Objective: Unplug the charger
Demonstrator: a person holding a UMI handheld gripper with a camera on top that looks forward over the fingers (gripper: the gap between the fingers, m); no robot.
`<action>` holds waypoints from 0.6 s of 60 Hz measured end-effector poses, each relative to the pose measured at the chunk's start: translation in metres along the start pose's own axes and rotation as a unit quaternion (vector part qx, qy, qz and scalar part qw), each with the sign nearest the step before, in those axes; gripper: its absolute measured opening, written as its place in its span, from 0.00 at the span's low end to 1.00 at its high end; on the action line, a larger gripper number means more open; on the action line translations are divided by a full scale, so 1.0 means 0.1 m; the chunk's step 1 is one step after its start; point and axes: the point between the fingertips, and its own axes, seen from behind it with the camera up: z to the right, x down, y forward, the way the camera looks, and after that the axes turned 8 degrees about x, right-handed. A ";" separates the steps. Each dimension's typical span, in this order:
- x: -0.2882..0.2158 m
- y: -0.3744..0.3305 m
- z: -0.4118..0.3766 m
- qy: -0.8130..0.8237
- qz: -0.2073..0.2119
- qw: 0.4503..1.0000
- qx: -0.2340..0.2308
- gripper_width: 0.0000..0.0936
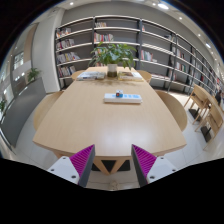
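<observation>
A white power strip (122, 97) lies flat on the long wooden table (85, 120), well beyond my fingers; small plugs or a charger seem to sit in it, too small to tell apart. My gripper (113, 165) is open and empty, hovering before the table's near end, with its magenta pads (84, 158) spread apart. Nothing stands between the fingers.
A potted green plant (115, 54) and papers (92, 74) sit at the table's far end. Wooden chairs (178, 108) line both sides. Bookshelves (150, 45) cover the back wall. Windows (18, 70) are to the left.
</observation>
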 end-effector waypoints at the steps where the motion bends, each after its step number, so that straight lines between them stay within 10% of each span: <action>1: 0.00 0.08 0.02 0.001 -0.003 1.000 0.002 0.76; 36: -1.78 2.57 0.07 0.038 0.011 0.999 0.027 0.62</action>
